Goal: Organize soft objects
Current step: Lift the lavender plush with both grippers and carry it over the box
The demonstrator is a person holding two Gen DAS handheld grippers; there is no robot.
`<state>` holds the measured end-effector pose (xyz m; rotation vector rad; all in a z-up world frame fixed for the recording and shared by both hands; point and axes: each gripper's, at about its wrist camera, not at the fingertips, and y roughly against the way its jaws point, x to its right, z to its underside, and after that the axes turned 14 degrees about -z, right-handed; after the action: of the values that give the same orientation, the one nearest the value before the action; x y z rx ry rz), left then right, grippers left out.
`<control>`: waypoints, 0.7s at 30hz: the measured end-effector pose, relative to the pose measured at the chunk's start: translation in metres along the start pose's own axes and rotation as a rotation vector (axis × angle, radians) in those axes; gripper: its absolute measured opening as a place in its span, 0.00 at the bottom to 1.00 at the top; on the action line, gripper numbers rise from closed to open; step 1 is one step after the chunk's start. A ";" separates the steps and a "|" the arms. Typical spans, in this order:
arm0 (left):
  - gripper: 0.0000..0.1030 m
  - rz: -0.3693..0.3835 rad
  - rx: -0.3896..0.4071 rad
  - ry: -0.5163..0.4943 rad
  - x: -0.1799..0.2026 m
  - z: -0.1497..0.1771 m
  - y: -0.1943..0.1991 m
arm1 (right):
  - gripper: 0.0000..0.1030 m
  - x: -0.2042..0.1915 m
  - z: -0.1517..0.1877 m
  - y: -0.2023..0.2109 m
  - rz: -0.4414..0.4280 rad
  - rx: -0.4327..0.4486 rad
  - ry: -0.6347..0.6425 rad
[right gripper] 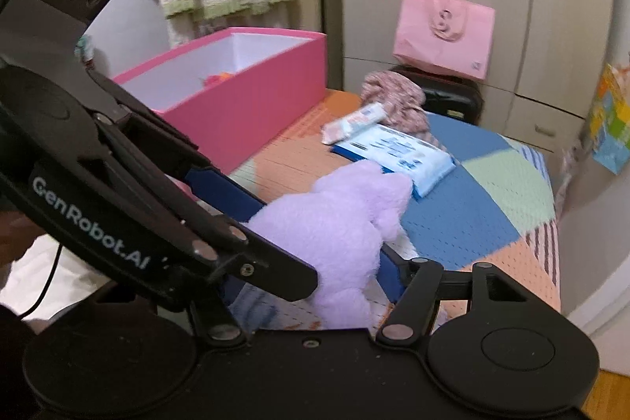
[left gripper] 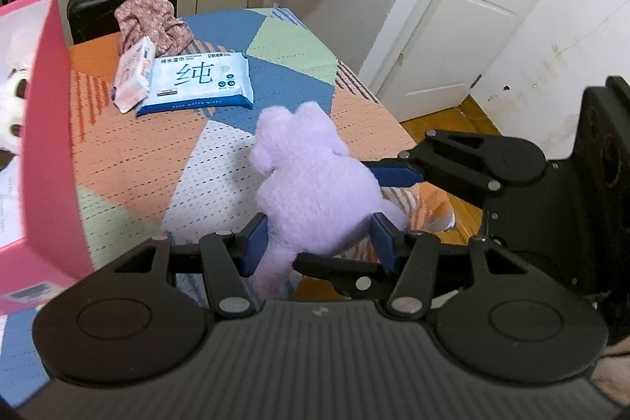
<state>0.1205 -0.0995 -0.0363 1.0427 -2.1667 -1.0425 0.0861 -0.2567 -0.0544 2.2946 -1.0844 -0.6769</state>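
The purple plush toy (left gripper: pixel 311 191) sits at centre frame, above the patchwork-covered bench (left gripper: pixel 130 152). Both claws have hold of it: the left claw (left gripper: pixel 319 243) pinches its lower body between blue pads, and the right claw (right gripper: pixel 315 243) closes on it from the right. It looks light and squashy, so a grip on the thick body should hold better than on a limb. The right view shows the open pink box (right gripper: pixel 244 97) at upper left; the left view shows its wall only, plus the wipes packet (left gripper: pixel 199 83).
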 end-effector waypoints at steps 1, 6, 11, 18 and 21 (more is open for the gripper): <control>0.52 0.003 0.003 0.002 -0.002 0.001 0.005 | 0.68 -0.004 -0.003 0.002 -0.007 -0.001 0.013; 0.52 0.002 0.033 0.013 -0.013 0.010 0.035 | 0.70 -0.028 -0.018 0.007 -0.037 -0.011 0.074; 0.52 -0.012 0.078 0.031 -0.028 0.019 0.062 | 0.70 -0.054 -0.034 0.007 -0.050 -0.003 0.149; 0.53 -0.027 0.120 0.065 -0.052 0.026 0.091 | 0.71 -0.074 -0.054 0.002 -0.101 0.007 0.171; 0.53 -0.044 0.143 0.070 -0.060 0.028 0.101 | 0.71 -0.085 -0.062 0.000 -0.106 0.020 0.192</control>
<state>0.0930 0.0020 0.0233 1.1781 -2.1961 -0.8669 0.0777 -0.1745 0.0096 2.3906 -0.8905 -0.4755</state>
